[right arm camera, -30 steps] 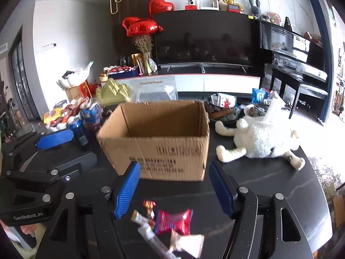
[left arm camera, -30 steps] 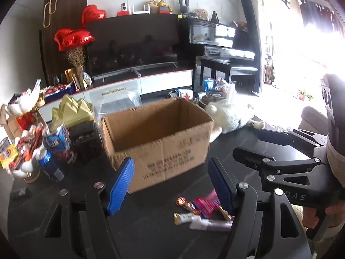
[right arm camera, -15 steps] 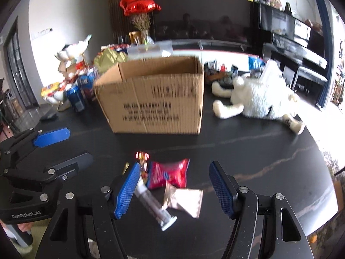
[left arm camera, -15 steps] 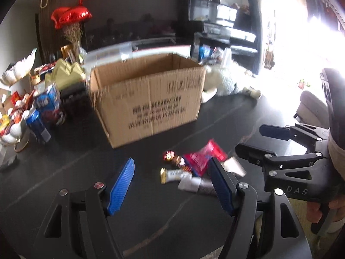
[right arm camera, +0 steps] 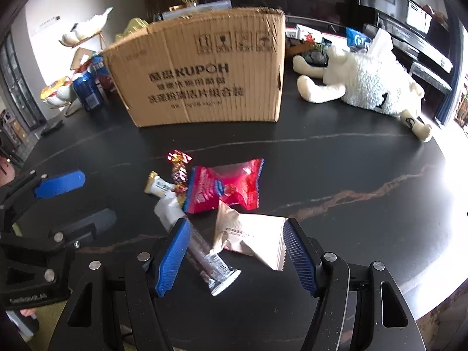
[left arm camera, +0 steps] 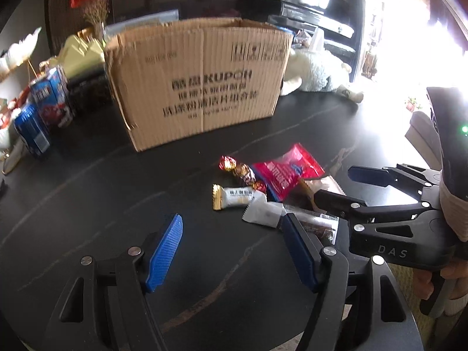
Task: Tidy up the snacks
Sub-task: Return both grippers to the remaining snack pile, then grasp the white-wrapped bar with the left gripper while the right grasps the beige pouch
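Note:
A small pile of snacks lies on the black table in front of a brown cardboard box [left arm camera: 199,84] [right arm camera: 201,73]: a red packet [left arm camera: 285,174] [right arm camera: 226,185], a beige packet [right arm camera: 251,238], a white candy bar [left arm camera: 238,197] [right arm camera: 159,187], a foil-wrapped candy [left arm camera: 238,169] [right arm camera: 178,166] and a long clear-wrapped bar [right arm camera: 204,251] [left arm camera: 310,222]. My left gripper [left arm camera: 234,247] is open, low over the table just left of the pile. My right gripper [right arm camera: 235,253] is open, its jaws either side of the beige packet and clear bar. Each gripper shows in the other's view [left arm camera: 380,187] [right arm camera: 67,201].
A white plush sheep [right arm camera: 368,84] [left arm camera: 316,70] lies right of the box. Blue cans and cartons [left arm camera: 44,111] [right arm camera: 87,87] and other snack piles stand left of it. The table's rounded edge [right arm camera: 438,292] runs close on the right.
Both grippers have tilted down and dropped toward the table. The snack pile now sits between and just ahead of the jaws; the box looks closer. Both stay open.

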`<state>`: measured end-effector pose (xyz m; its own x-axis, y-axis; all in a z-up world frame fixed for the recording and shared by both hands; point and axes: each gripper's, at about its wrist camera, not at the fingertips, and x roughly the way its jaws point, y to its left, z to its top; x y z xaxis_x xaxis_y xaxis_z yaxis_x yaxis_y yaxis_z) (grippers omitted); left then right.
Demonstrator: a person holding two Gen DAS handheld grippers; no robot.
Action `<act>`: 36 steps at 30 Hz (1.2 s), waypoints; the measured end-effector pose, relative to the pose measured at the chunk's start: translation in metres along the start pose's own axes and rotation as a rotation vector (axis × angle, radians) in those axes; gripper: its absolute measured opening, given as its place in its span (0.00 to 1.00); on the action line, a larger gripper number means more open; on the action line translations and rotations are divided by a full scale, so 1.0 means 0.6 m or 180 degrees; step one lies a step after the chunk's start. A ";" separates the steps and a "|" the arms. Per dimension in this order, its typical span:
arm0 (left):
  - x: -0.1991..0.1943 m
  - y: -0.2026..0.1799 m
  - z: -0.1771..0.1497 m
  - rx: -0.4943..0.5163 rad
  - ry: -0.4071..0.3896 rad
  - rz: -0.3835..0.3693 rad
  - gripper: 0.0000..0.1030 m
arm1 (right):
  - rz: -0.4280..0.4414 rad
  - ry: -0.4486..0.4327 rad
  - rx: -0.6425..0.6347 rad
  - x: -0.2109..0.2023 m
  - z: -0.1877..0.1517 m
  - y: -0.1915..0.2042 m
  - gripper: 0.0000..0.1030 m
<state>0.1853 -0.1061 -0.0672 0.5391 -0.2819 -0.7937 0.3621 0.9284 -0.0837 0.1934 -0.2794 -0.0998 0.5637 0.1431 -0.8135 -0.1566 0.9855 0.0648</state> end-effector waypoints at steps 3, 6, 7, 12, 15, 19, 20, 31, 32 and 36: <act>0.011 0.000 -0.003 -0.0033 0.0048 -0.0042 0.68 | -0.0048 0.0016 -0.0004 0.009 -0.001 -0.001 0.61; 0.018 -0.001 -0.004 -0.0033 0.0069 -0.0054 0.68 | -0.0042 0.0052 0.0005 0.021 0.000 -0.001 0.60; 0.021 -0.002 -0.004 -0.0037 0.0075 -0.0059 0.67 | -0.0048 0.0058 0.0002 0.024 -0.001 -0.001 0.60; 0.030 0.002 -0.002 -0.0062 0.0088 -0.0084 0.67 | -0.0070 0.0120 -0.0015 0.040 -0.001 0.001 0.53; 0.035 0.003 -0.002 -0.0084 0.0122 -0.0116 0.67 | -0.0075 0.0131 -0.0019 0.046 -0.002 0.001 0.50; 0.043 0.003 -0.003 -0.0113 0.0161 -0.0166 0.67 | -0.0076 0.0109 -0.0030 0.048 -0.002 0.002 0.48; 0.044 0.003 -0.003 -0.0124 0.0166 -0.0176 0.67 | -0.0069 0.0091 -0.0025 0.047 -0.002 0.002 0.45; 0.056 -0.011 -0.008 -0.0257 0.0243 -0.0330 0.66 | 0.0018 -0.0099 0.0129 0.025 -0.010 -0.013 0.32; 0.056 -0.014 -0.008 -0.0275 0.0254 -0.0341 0.65 | 0.0025 -0.0125 0.0154 0.021 -0.011 -0.016 0.31; 0.054 -0.030 -0.009 -0.0417 0.0277 -0.0378 0.64 | 0.0001 -0.0218 0.0278 0.003 -0.019 -0.035 0.29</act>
<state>0.1921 -0.1307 -0.0945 0.4288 -0.3745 -0.8221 0.3140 0.9151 -0.2530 0.1886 -0.3008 -0.1091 0.6182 0.1464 -0.7723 -0.0873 0.9892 0.1176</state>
